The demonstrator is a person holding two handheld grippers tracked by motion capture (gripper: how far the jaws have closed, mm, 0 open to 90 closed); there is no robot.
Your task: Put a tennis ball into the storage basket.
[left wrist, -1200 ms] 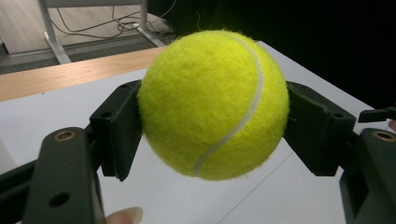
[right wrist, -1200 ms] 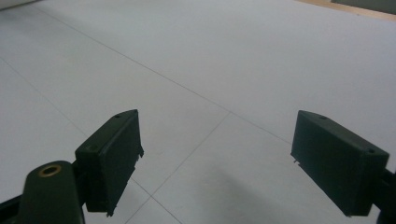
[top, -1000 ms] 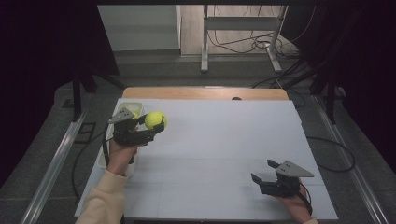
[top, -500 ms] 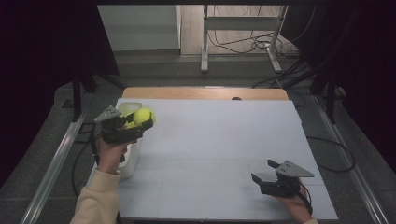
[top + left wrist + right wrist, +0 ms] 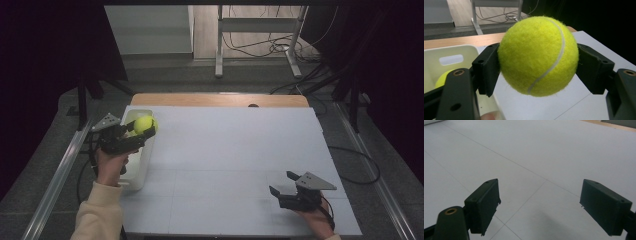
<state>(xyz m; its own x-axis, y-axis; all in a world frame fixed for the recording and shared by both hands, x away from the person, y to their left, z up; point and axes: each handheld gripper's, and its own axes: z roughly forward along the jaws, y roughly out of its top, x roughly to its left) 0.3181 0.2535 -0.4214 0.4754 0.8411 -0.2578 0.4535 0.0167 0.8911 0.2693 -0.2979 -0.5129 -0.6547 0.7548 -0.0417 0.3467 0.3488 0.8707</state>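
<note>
the left gripper [image 5: 142,131] is clamped on a tennis ball [image 5: 144,123], one black jaw pressing each side of it, as the left gripper view confirms with the ball [image 5: 537,56] seated squarely between the pads. in the high view the ball sits in the air at the far end of a white bin [image 5: 140,167] that stands on the left edge of the table [image 5: 230,150]; whether it is directly above the bin opening or just over its rim cannot be told. the left gripper view places the bin [image 5: 446,57] to the left of and below the ball, with a slot handle in its end wall and a second ball [image 5: 442,77] lying inside, partly hidden by the jaw. the right gripper [image 5: 281,187] rests low at the near right part of the table, well apart from the ball and bin. its jaws stand wide apart with nothing between them, and the right gripper view shows bare white table surface [image 5: 544,157] past the two pads.
</note>
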